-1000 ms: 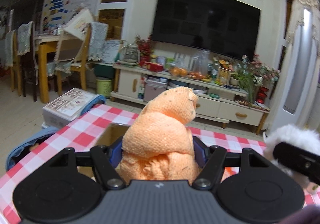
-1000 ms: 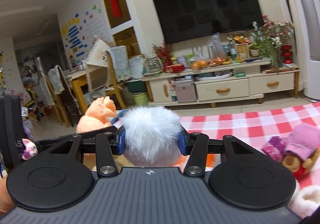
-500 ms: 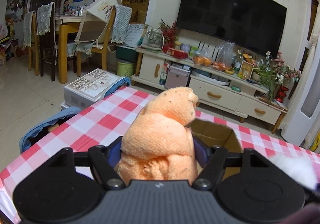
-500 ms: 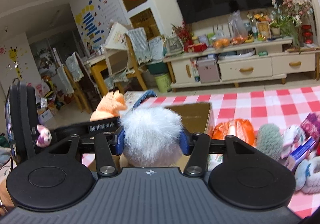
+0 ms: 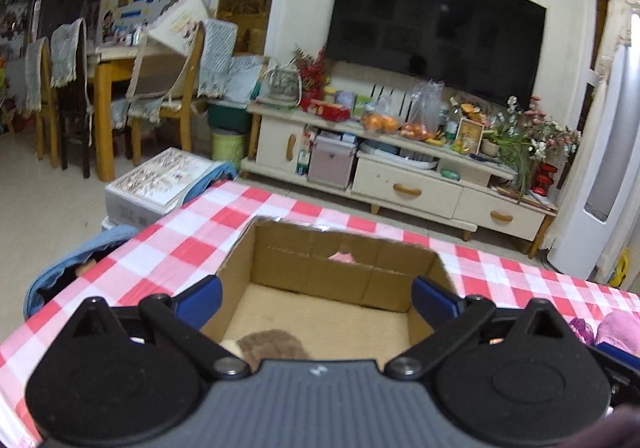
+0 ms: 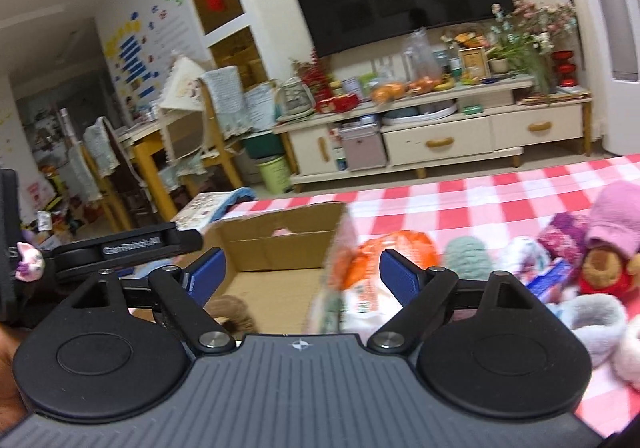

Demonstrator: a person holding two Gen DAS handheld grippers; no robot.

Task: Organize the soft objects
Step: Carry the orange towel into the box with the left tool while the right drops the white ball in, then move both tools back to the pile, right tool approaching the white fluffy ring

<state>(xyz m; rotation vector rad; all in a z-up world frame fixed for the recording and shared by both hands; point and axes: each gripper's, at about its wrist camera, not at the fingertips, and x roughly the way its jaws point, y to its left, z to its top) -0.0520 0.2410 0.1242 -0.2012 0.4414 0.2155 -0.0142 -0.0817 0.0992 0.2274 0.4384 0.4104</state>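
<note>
An open cardboard box (image 5: 332, 276) stands on the red-and-white checked table (image 5: 192, 232). My left gripper (image 5: 316, 298) hangs over the box's near end, its jaws opening wide with nothing between them. My right gripper (image 6: 302, 276) is over the box's right wall (image 6: 280, 244), its jaws also opening and bare. A brown fuzzy thing (image 5: 272, 344) lies at the box's near end, also showing in the right wrist view (image 6: 232, 312). The orange cloth and the white fluffy ball are out of sight.
Right of the box lie soft things: an orange one (image 6: 400, 248), a green knitted one (image 6: 466, 256), a bear in a pink hat (image 6: 604, 248) and a white fluffy one (image 6: 596, 320). A finger of the left gripper (image 6: 132, 248) crosses at the left.
Both grippers went from shut to wide open. The orange cloth left the left jaws and the white fluffy ball left the right jaws. Both views now look down into the box.
</note>
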